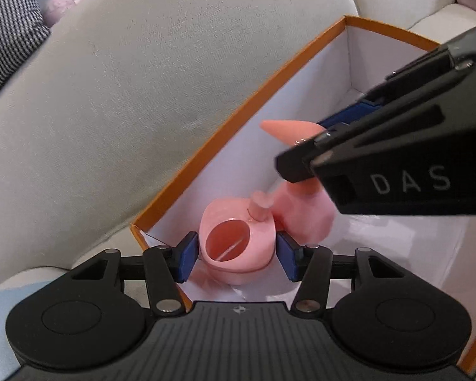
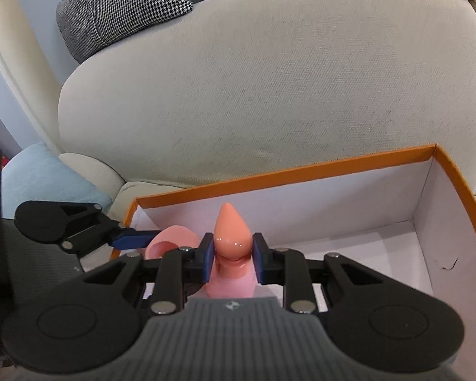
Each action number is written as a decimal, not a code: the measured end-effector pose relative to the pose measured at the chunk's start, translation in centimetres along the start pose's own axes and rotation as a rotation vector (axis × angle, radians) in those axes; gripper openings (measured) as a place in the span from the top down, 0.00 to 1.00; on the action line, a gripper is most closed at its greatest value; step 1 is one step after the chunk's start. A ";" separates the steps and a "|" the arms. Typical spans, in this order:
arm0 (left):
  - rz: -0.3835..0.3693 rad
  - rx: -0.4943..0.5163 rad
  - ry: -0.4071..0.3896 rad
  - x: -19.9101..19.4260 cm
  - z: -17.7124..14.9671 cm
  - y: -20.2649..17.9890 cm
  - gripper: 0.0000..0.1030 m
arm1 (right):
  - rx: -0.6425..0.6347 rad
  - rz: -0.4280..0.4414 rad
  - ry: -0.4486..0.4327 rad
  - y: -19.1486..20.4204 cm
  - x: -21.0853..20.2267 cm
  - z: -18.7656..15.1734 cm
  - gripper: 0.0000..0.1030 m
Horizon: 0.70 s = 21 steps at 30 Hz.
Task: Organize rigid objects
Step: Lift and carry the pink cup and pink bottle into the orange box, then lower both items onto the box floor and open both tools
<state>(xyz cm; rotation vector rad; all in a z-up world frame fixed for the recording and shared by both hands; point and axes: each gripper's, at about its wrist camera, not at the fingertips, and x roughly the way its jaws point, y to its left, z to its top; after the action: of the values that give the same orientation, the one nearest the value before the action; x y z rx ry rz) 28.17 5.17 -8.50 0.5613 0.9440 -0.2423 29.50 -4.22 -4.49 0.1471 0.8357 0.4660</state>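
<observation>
Your left fingers (image 1: 236, 255) stood half open around pink ring piece (image 1: 238, 244), pads just clear. Right fingers (image 2: 232, 255) clamped glossy cone (image 2: 230, 231); slippery taper risked squirting forward into box (image 2: 301, 171).

The left wrist camera sits behind its own jaws and looks steeply down into a near corner of the orange-edged box (image 1: 238, 120), very close. The right wrist camera also looks past its jaws, less steeply, toward the sofa back (image 2: 269, 79) beyond the box (same box, same sofa). Each view catches the other gripper beside its own jaws.
</observation>
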 end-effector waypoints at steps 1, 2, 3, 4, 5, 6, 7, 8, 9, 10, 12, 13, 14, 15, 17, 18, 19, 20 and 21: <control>0.019 0.010 -0.005 0.0 -0.1 -0.2 0.37 | -0.001 -0.006 0.001 0.0 0.1 0.0 0.75; 0.042 0.020 -0.007 -0.1 -0.3 -0.3 0.38 | -0.001 -0.009 0.004 -0.1 0.1 -0.1 0.75; 0.048 0.022 -0.013 -0.1 -0.6 -0.4 0.36 | -0.003 -0.014 0.007 -0.1 0.0 -0.2 0.75; 0.033 0.013 -0.015 -0.2 -0.8 -0.4 0.34 | -0.005 -0.015 0.010 -0.2 0.0 -0.2 0.75; 0.009 0.000 -0.017 -0.4 -1.0 -0.3 0.31 | -0.005 -0.018 0.013 -0.2 0.0 -0.3 0.75; -0.013 -0.016 -0.022 -0.6 -1.2 -0.2 0.28 | -0.005 -0.021 0.016 -0.3 0.0 -0.3 0.75; -0.024 -0.029 -0.032 -0.9 -1.3 -0.2 0.28 | -0.007 -0.025 0.018 -0.3 0.0 -0.3 0.75; -0.028 -0.038 -0.037 -1.1 -1.4 -0.1 0.28 | -0.010 -0.028 0.018 -0.3 -0.1 -0.3 0.75; -0.033 -0.054 -0.046 -1.5 -1.6 0.0 0.28 | -0.012 -0.032 0.018 -0.3 -0.2 -0.2 0.75; -0.040 -0.079 -0.058 -2.0 -1.8 0.3 0.28 | -0.014 -0.033 0.017 -0.2 -0.2 -0.2 0.75; -0.071 -0.135 -0.087 -3.3 -2.2 1.2 0.27 | -0.014 -0.034 0.014 -0.2 -0.4 -0.1 0.75; -0.092 -0.177 -0.104 -4.0 -2.5 1.8 0.27 | -0.013 -0.036 0.013 -0.2 -0.4 0.0 0.75; -0.112 -0.219 -0.118 -4.7 -2.8 2.5 0.27 | -0.014 -0.040 0.010 -0.1 -0.4 0.1 0.75; -0.128 -0.268 -0.137 -5.4 -3.0 3.2 0.27 | -0.016 -0.044 0.007 -0.1 -0.5 0.2 0.75; -0.143 -0.367 -0.162 -6.6 -3.7 4.8 0.27 | -0.023 -0.049 0.005 0.1 -0.4 0.4 0.75; -0.145 -0.427 -0.165 -7.0 -4.2 5.6 0.28 | -0.020 -0.050 0.002 0.1 -0.4 0.5 0.75; -0.152 -0.492 -0.152 -7.1 -4.6 6.6 0.33 | -0.020 -0.049 0.004 0.2 -0.3 0.7 0.75; -0.172 -0.557 -0.135 -7.1 -5.0 7.5 0.36 | -0.023 -0.050 0.004 0.4 -0.2 0.8 0.75; -0.198 -0.622 -0.125 -6.9 -5.4 8.6 0.36 | -0.028 -0.052 0.004 0.6 -0.1 0.9 0.75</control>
<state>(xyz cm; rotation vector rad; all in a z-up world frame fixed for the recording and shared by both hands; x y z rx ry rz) 24.16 15.03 -2.36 -0.1183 0.8946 -0.1462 29.92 -3.64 -3.66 0.0984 0.8342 0.4291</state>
